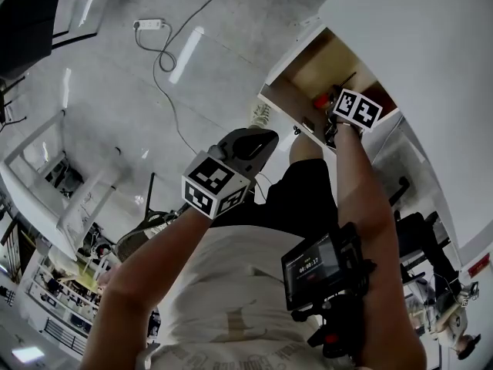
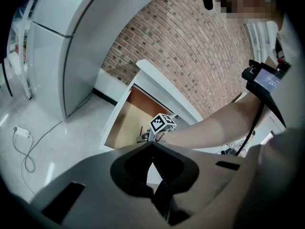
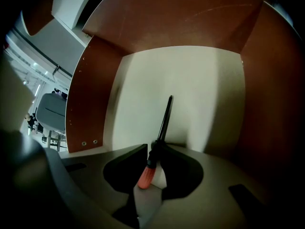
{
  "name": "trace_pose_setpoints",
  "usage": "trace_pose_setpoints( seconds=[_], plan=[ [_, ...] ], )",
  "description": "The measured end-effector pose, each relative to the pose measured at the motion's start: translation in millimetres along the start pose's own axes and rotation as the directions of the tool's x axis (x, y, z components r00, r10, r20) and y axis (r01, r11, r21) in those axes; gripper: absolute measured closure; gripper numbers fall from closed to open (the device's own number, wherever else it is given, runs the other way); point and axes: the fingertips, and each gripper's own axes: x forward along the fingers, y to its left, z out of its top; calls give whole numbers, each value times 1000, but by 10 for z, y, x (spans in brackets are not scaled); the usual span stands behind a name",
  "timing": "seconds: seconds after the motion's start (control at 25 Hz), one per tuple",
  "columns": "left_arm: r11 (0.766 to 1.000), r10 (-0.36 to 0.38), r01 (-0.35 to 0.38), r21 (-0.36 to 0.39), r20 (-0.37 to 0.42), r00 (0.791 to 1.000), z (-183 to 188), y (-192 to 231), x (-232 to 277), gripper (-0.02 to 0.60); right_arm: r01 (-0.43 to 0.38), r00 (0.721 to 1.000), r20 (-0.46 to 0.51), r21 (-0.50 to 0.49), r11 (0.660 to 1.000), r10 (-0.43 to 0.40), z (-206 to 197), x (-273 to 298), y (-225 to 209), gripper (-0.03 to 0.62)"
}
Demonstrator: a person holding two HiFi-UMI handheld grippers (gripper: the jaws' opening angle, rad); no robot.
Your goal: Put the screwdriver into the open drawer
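The screwdriver [image 3: 157, 144] stands between the jaws of my right gripper [image 3: 153, 149]. Its orange handle is nearest me and its black shaft points down over the pale floor of the open drawer [image 3: 97, 89]. Those jaws are parted a little, with a sliver of light beside the handle, so they are not pinching it. My left gripper [image 2: 152, 146] hangs outside the drawer, near its front, with its jaws pressed together on nothing.

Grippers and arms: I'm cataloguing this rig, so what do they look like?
The left gripper and right gripper have dark grey bodies and white cubes with black square markers. Forearms are bare; a black screen device is strapped to the right one.
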Motion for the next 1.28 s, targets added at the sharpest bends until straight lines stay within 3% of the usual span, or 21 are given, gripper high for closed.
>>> trace_pose_setpoints(
  seconds=[0.32,0.72,1.28],
  plan=[
    [1000,-12,11,14,6,1000,13,-59,-15,561,-38,999,30,11,999,38,3,-130,60,487],
    [999,-10,9,45,40,999,229,-136,-115,561,-67,990,123,24,997,63,89,-572,151,548],
    [993,-54,48,111,55,997,409,-315,-253,561,-112,975,193,-14,994,112,32,-1183,340,569]
  ],
)
